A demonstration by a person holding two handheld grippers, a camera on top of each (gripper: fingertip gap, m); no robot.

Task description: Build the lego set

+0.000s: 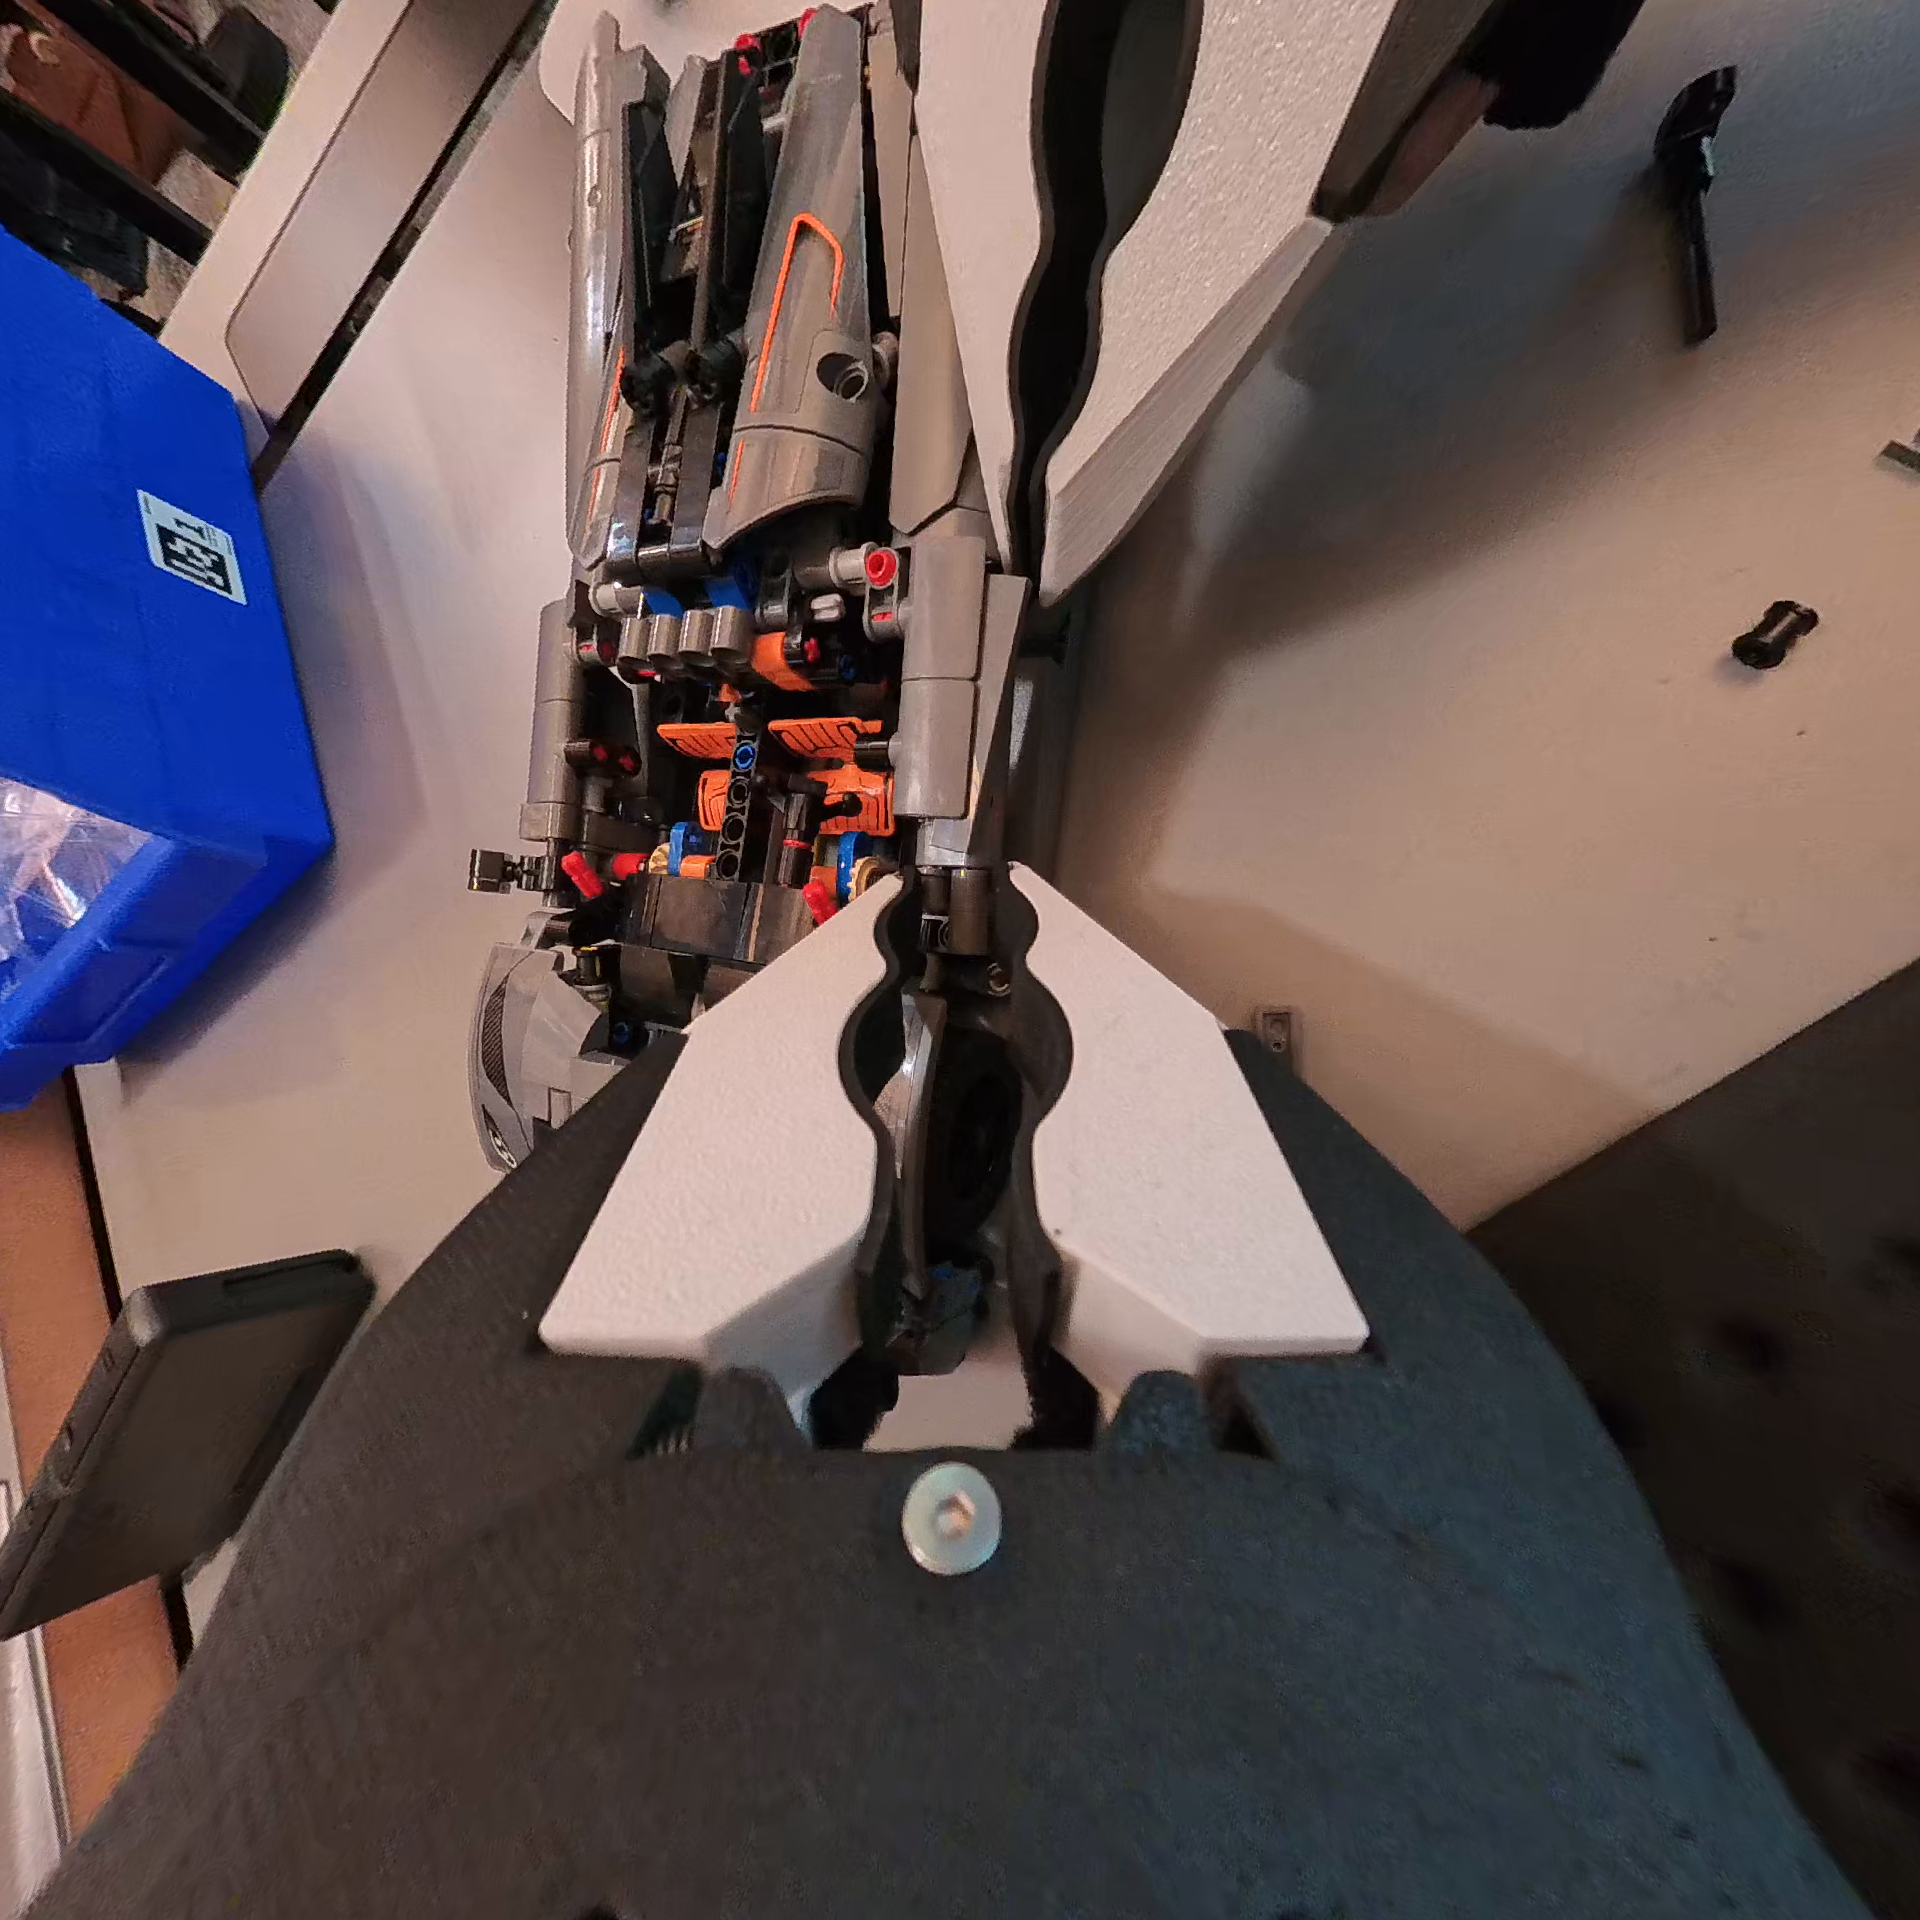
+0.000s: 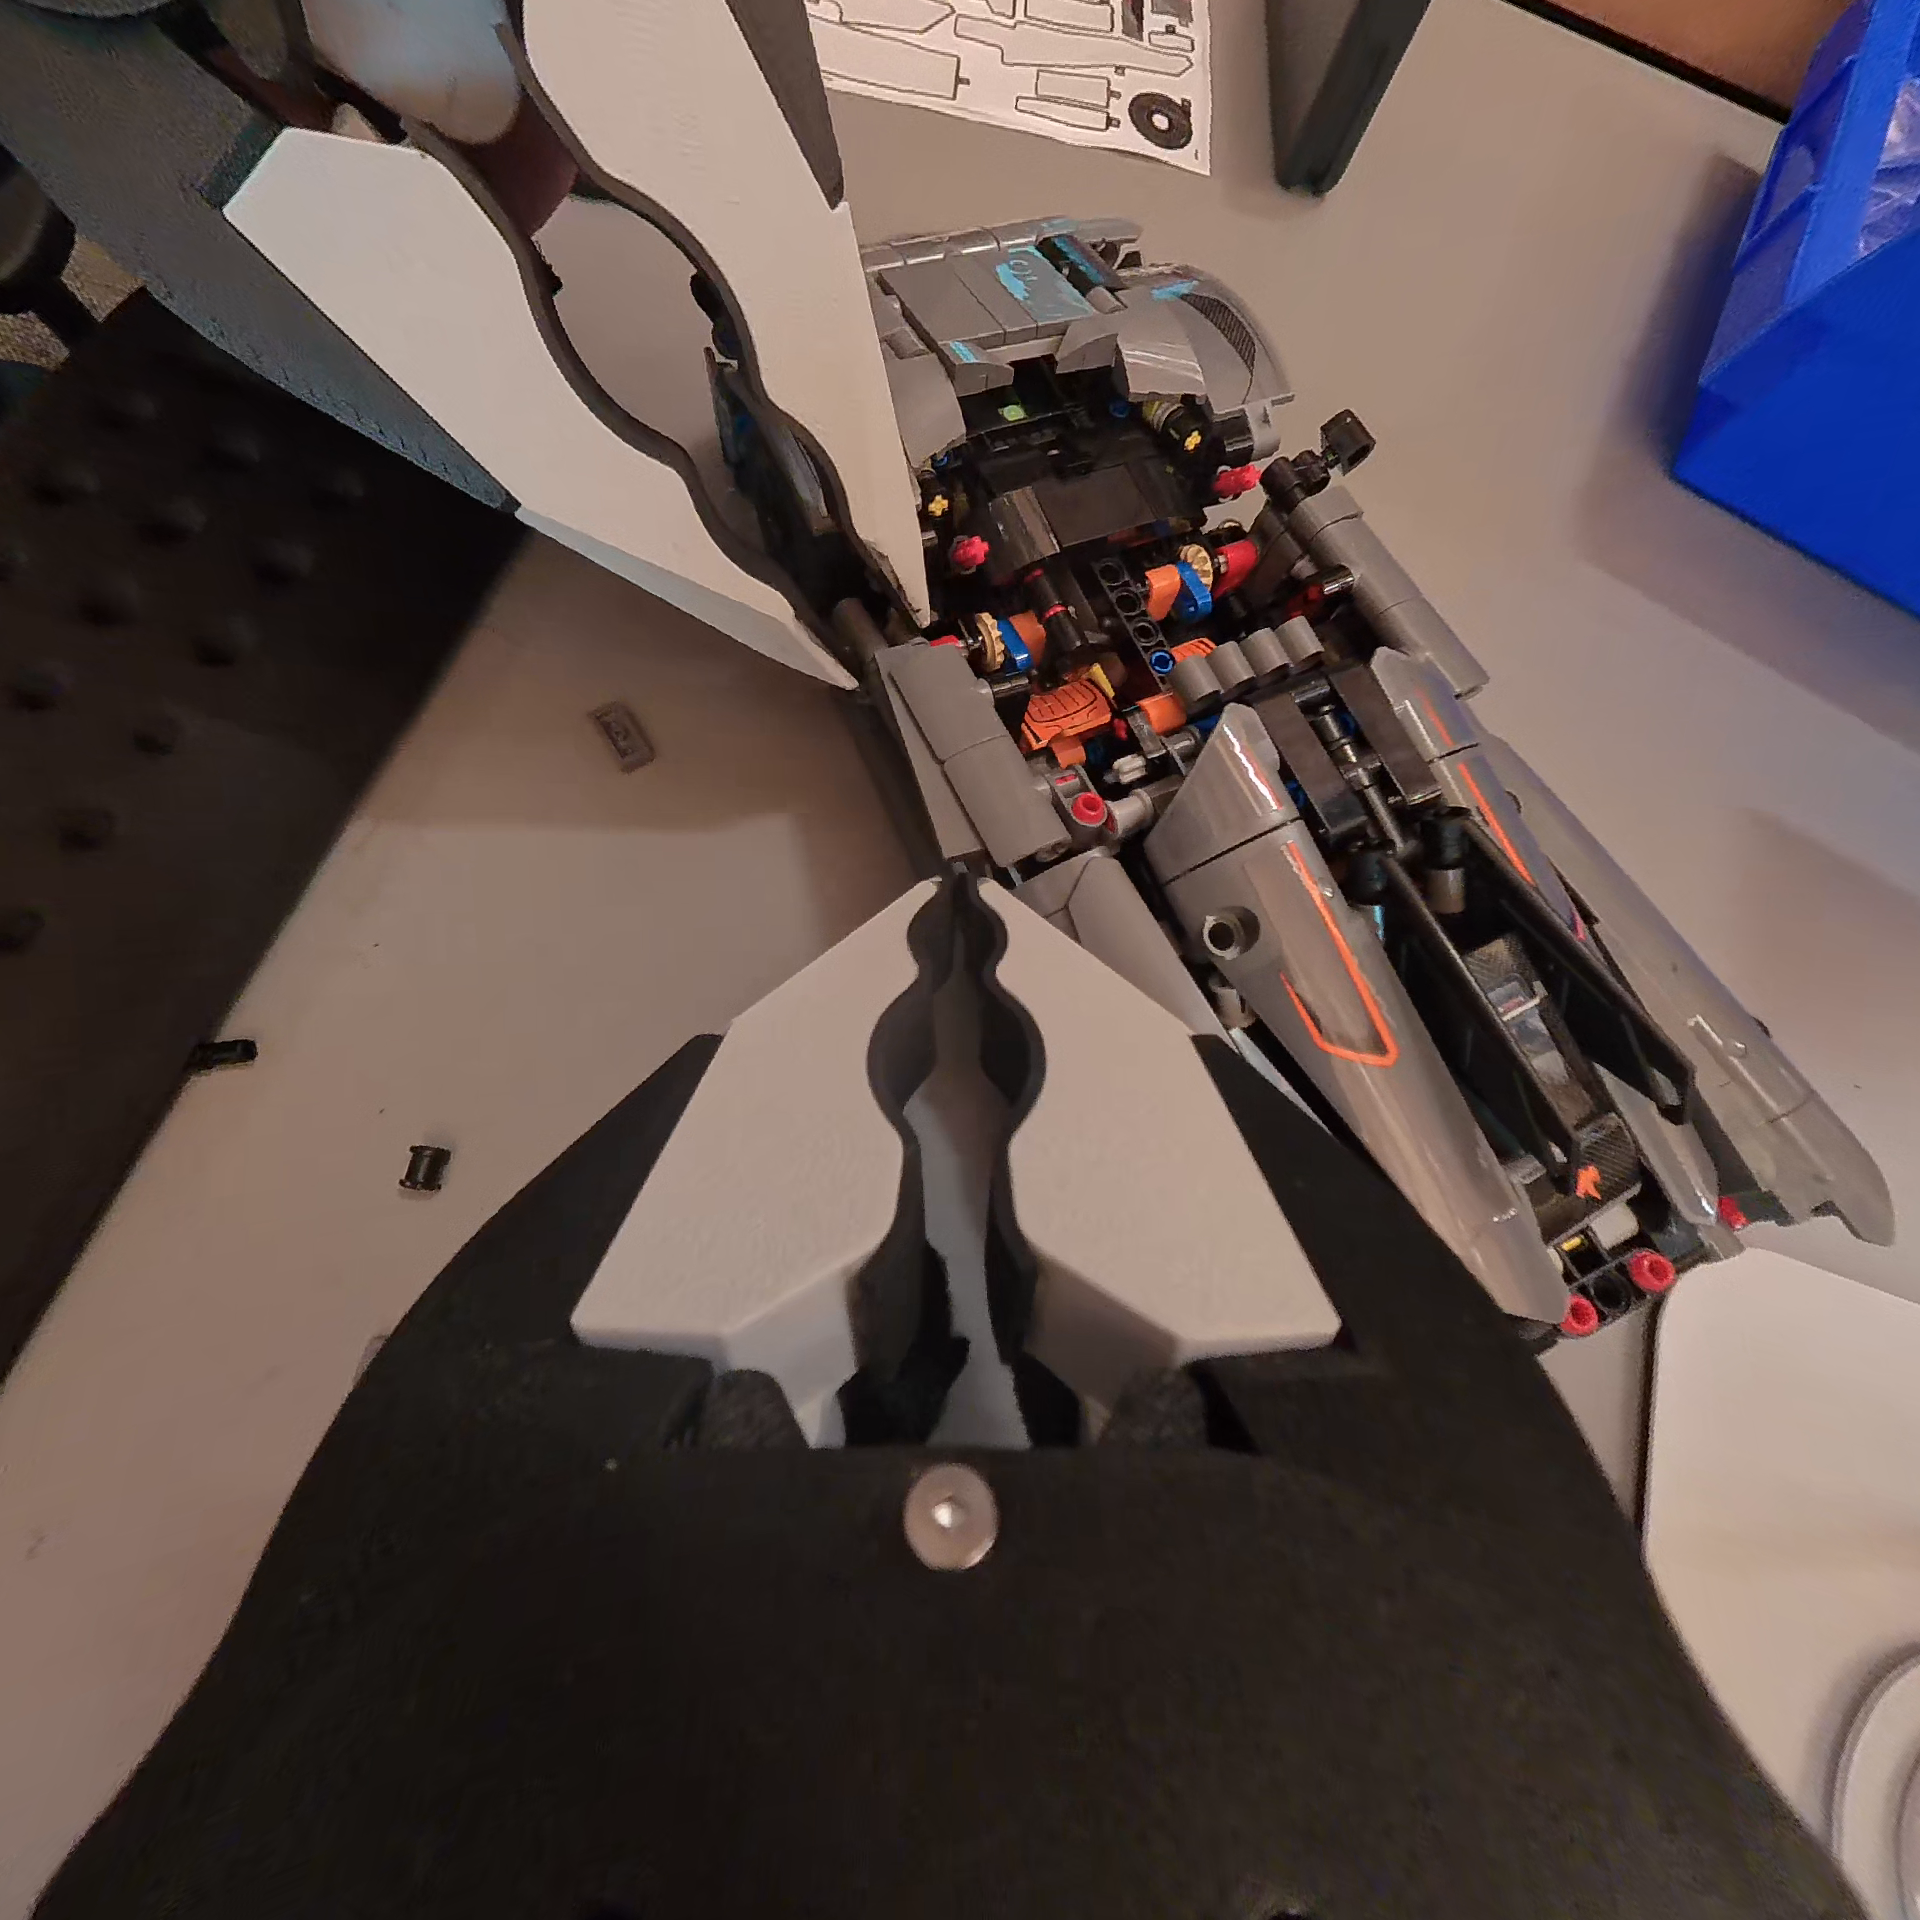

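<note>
One grey-and-orange lego car lies on the white table, part-built, inner gears exposed. Left hand-held gripper is clamped on a dark wheel-arch piece at the car's side. Right hand-held gripper has jaws nearly together, tips touching the side panel, nothing visibly held. Risk: pressing unevenly could pop the grey panels or skew the piece. Loose black pins near table edge might get knocked off. Blue bin beside.
</note>
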